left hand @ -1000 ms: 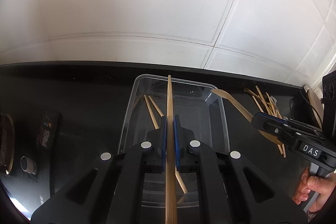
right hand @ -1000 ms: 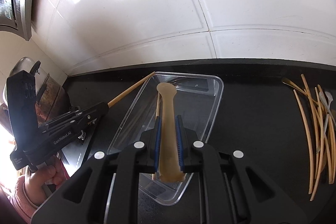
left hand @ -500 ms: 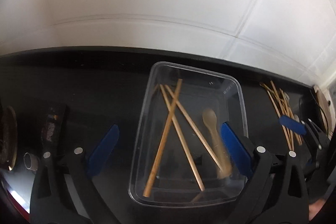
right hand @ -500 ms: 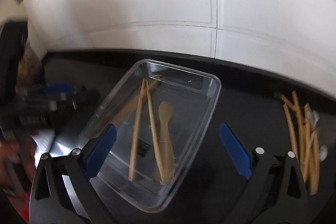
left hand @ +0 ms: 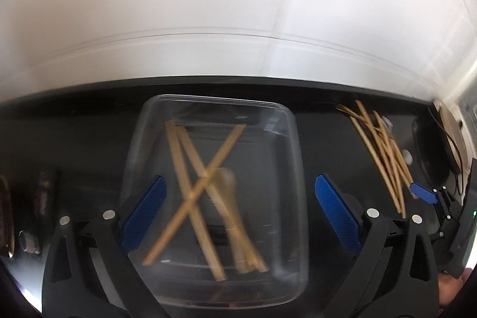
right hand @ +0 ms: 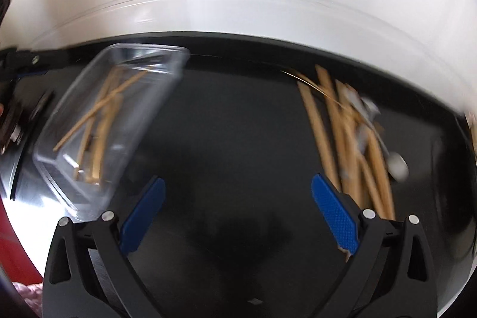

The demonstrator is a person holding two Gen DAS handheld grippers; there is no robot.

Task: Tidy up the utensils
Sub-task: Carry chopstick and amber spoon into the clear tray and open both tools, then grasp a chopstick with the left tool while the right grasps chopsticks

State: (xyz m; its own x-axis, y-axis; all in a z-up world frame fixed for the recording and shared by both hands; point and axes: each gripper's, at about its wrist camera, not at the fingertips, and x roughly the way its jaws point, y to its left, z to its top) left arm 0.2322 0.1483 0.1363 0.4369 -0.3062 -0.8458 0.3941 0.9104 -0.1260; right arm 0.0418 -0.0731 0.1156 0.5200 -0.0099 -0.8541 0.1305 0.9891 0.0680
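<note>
A clear container (left hand: 214, 198) sits centre frame in the left wrist view, holding crossed wooden sticks (left hand: 193, 189) and a pale spoon (left hand: 231, 216). The left gripper (left hand: 238, 216) hangs over it, jaws wide and empty. More loose utensils (right hand: 351, 145) lie at right on the black counter (right hand: 232, 124), ahead of the right gripper (right hand: 238, 216), jaws also wide and empty.

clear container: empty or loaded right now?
Loaded. The clear container holds several crossed wooden sticks and a wooden spoon.
</note>
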